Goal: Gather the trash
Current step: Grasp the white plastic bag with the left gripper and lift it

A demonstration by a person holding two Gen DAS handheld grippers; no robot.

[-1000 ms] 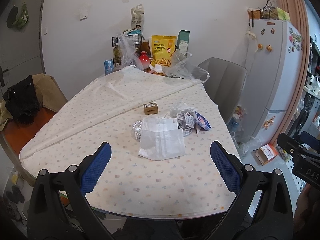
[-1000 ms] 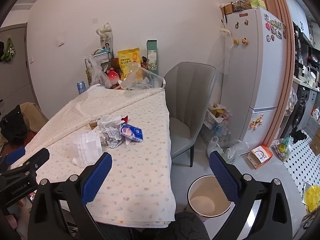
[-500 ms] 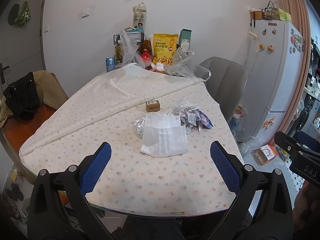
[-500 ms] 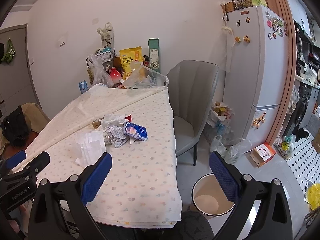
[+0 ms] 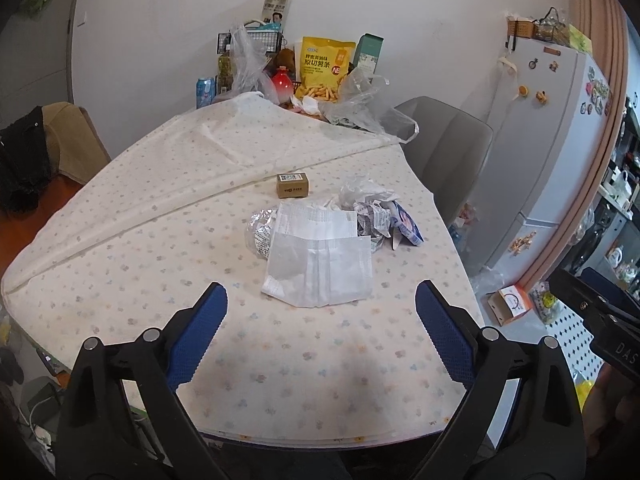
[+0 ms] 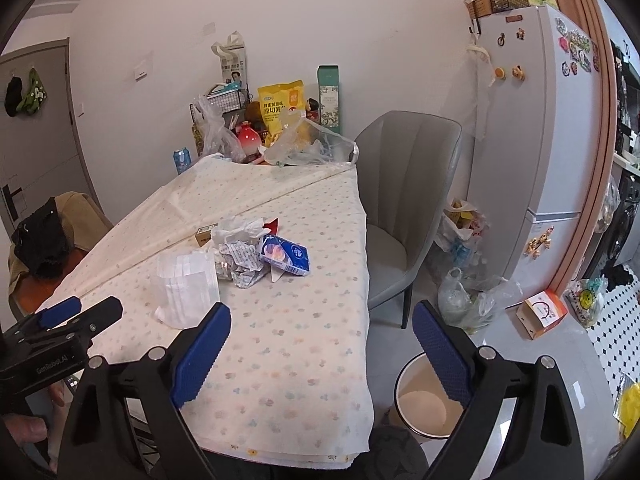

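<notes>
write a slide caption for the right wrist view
Open right tool faces table trash, white paper bag nearest, bin below.

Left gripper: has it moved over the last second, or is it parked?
Yes. The left gripper has moved forward toward the white paper bag, which sits nearer its open fingers, with less tablecloth between.

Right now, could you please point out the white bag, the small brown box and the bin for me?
white bag (image 5: 320, 268), left wrist view, on its flat front panel.
brown box (image 5: 292, 186), left wrist view, on its front face.
bin (image 6: 423, 402), right wrist view, on its inner floor.
</notes>
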